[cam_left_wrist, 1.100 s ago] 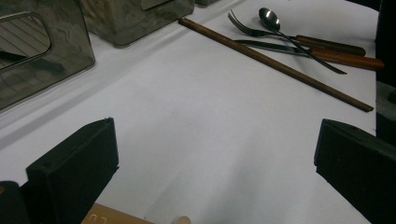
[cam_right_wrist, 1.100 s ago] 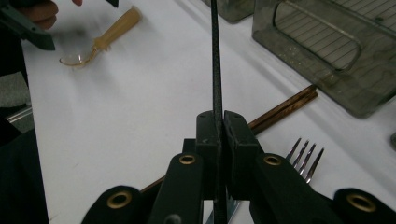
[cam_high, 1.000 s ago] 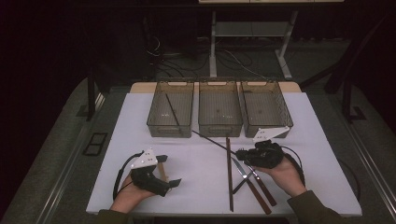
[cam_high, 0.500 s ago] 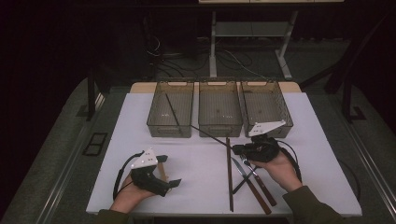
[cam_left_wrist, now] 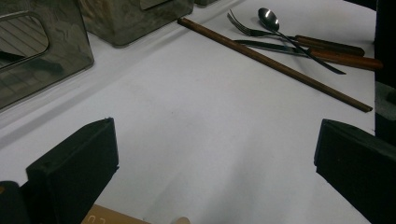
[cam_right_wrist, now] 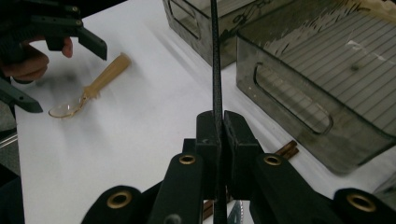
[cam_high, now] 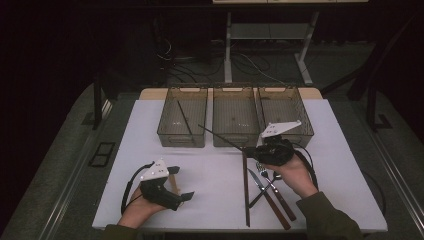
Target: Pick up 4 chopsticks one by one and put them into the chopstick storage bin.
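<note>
Right now the left gripper [cam_high: 172, 192] rests low left in the high view, jaws apart, nothing between them; a pale plastic spoon [cam_right_wrist: 88, 91] lies on the white table [cam_high: 215, 170] just beside it. At lower right, the right gripper [cam_high: 252, 149] has its jaws together, clamped on a thin black chopstick [cam_high: 220, 137] near 1 end; the stick slants up-left from the jaws toward the middle of 3 clear bins [cam_high: 235, 120]. Judging by looks, the chopstick is light, stiff and smooth, so it could pivot or slip in the pads; a hold nearer the middle would swing less. Below that gripper lie a brown chopstick [cam_high: 245, 185], fork [cam_left_wrist: 243, 28], knife [cam_left_wrist: 261, 45] and metal spoon [cam_left_wrist: 271, 21], overlapping. Farther up, the left bin [cam_high: 182, 122] already holds 1 dark stick. Hard to make out: the black chopstick's gripped end is hidden by the jaws, and the room behind is dark.
</note>
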### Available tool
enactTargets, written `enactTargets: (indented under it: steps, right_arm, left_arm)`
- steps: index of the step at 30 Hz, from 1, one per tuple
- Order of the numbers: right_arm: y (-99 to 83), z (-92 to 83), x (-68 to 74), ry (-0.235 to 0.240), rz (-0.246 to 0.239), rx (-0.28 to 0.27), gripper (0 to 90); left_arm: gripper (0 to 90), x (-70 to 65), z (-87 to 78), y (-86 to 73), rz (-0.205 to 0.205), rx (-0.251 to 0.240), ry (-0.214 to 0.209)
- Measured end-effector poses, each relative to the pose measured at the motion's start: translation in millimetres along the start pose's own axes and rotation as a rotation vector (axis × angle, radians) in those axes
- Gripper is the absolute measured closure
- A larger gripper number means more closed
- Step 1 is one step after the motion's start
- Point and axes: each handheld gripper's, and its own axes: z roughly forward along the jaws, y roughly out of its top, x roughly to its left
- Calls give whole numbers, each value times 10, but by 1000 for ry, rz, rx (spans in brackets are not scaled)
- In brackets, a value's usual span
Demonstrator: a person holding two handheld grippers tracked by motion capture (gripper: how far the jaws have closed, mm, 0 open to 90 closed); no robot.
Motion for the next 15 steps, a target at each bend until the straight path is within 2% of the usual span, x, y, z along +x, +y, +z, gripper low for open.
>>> enactTargets:
  steps: [15]
  right_arm:
    - [347,221,-51,-42,21,7,854]
  left_arm:
    - [0,-10,-11,2,0,-4,-3]
